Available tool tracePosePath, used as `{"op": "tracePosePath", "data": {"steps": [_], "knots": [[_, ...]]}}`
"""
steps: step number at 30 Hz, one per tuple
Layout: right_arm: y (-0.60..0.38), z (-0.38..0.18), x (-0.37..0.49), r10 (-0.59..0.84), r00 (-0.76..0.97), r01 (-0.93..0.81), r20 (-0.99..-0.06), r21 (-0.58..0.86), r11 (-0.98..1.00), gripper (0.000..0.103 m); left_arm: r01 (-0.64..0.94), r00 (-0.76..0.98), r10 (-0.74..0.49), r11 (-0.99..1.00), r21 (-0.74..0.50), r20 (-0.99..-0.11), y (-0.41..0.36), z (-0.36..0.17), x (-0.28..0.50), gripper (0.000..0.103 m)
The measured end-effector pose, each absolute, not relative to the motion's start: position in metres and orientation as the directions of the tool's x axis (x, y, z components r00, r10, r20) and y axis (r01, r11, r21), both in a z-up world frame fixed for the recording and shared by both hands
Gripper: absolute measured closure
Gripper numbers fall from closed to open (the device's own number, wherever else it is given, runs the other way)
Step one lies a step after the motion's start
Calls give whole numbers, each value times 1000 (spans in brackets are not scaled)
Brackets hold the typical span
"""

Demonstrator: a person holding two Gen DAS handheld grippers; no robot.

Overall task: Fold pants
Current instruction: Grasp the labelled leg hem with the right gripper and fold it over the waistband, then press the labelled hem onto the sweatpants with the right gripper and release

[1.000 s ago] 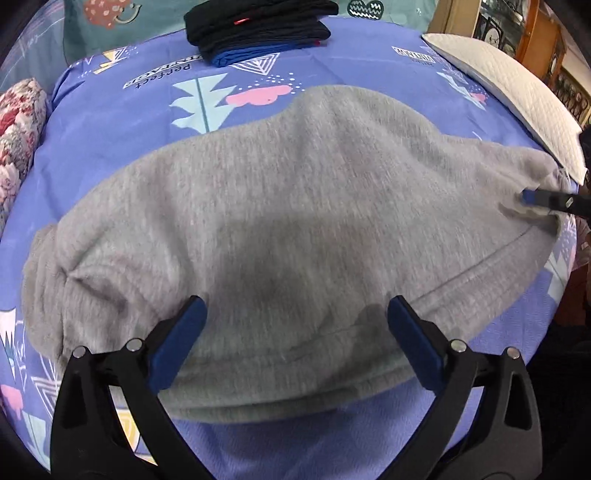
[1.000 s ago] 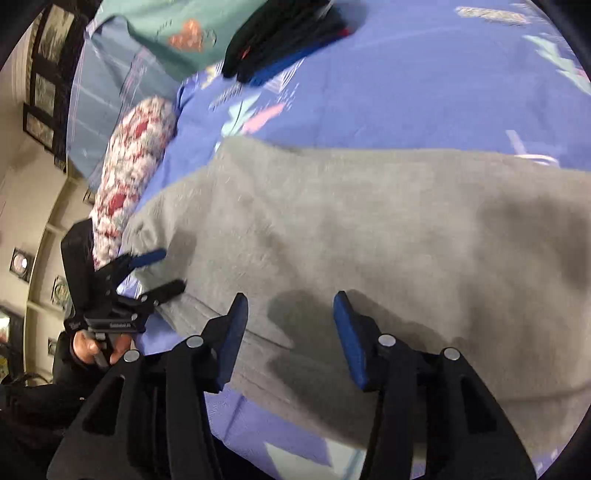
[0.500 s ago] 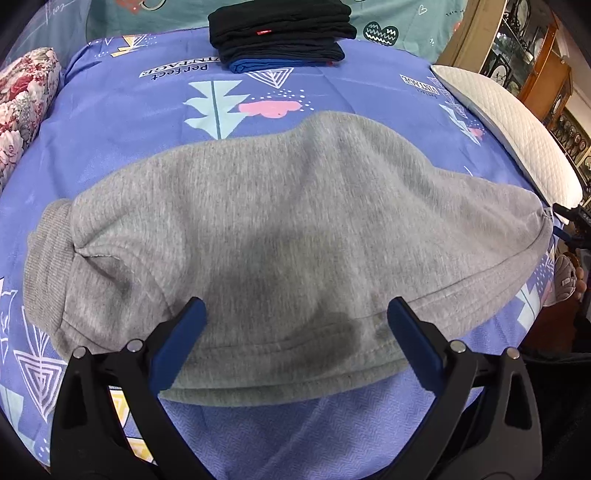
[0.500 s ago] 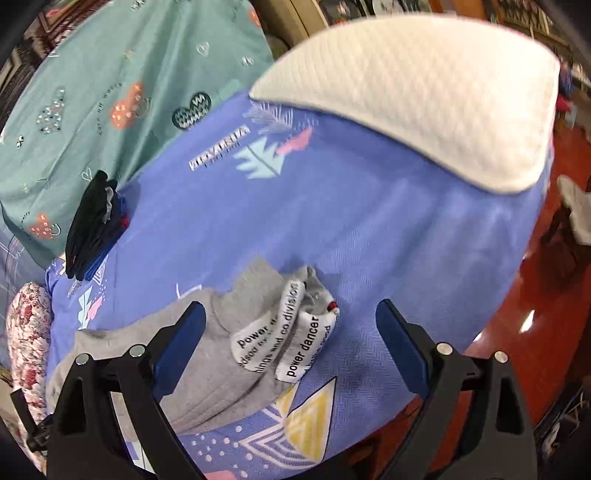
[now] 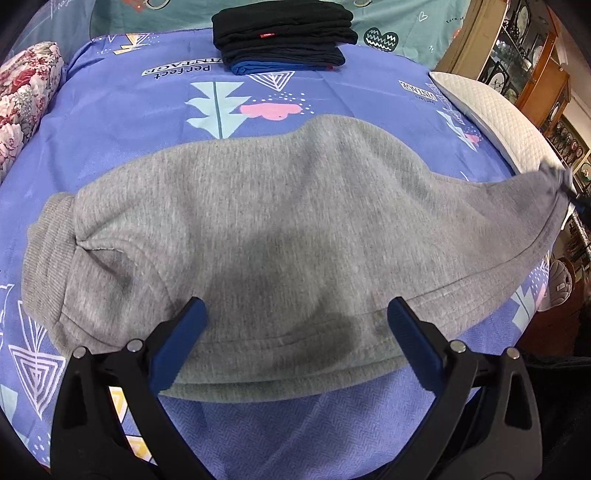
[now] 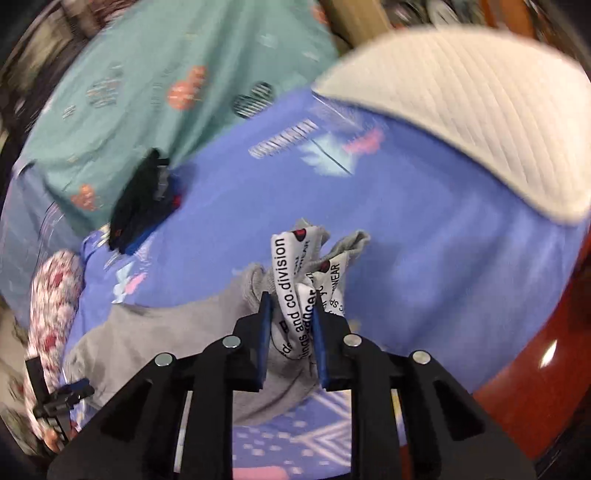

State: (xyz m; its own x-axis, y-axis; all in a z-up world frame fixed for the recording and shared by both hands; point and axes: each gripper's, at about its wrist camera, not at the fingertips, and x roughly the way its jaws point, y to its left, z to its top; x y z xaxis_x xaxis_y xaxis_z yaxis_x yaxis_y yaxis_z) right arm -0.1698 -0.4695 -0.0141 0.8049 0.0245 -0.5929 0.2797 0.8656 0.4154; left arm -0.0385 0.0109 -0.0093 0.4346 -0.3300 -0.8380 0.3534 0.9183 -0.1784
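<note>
**Around the bed**

A purple patterned bedsheet (image 5: 110, 122) covers the bed. At its far edge sits a stack of folded dark clothes (image 5: 282, 35), black over blue, in front of a teal cover (image 5: 406, 22). A white quilted pillow (image 5: 491, 114) lies at the right, a floral cushion (image 5: 26, 92) at the left. Wooden cabinets (image 5: 532, 62) stand far right.

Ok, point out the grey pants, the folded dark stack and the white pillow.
grey pants (image 5: 295, 229), left wrist view, middle of the fabric.
folded dark stack (image 5: 284, 33), left wrist view, top layer.
white pillow (image 6: 480, 122), right wrist view, quilted top.
</note>
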Motion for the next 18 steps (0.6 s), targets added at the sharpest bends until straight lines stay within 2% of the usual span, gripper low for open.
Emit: {"op": "tracePosePath", "data": {"steps": [2,5,7,11,12,13,15,17,18], "knots": [[-419,24,-155,57,840,151,-539,334,931,89,346,438,-331,920,-183,-836,14,-8,-40,3],[-327,42,-122,160,832,-63,-532,197,978,89,329,455,-338,923,-198,-824,20,-5,-45,3],[-269,24,-96,261,773,-203,-578,165,965,89,319,468,-346,924,-209,-814,25,-2,-50,3],[-194,-56,-53,330,538,-334,-776,163,928,88,301,481,-346,928,-219,-805,36,-1,-56,3],[-186,-74,-51,323,497,-347,-805,157,925,86,297,480,-347,928,-223,-806,39,-2,-56,3],[-185,-74,-58,324,532,-364,-782,134,922,84,293,478,-348,929,-227,-807,41,-4,-55,3],[-192,-58,-70,372,539,-390,-756,167,905,66,288,474,-348,929,-231,-809,42,-6,-53,3],[-206,-36,-84,420,566,-400,-710,209,892,59,294,476,-352,927,-231,-806,39,-5,-51,3],[-211,-24,-92,431,584,-409,-688,209,888,59,301,475,-358,925,-234,-804,38,-5,-51,3]]}}
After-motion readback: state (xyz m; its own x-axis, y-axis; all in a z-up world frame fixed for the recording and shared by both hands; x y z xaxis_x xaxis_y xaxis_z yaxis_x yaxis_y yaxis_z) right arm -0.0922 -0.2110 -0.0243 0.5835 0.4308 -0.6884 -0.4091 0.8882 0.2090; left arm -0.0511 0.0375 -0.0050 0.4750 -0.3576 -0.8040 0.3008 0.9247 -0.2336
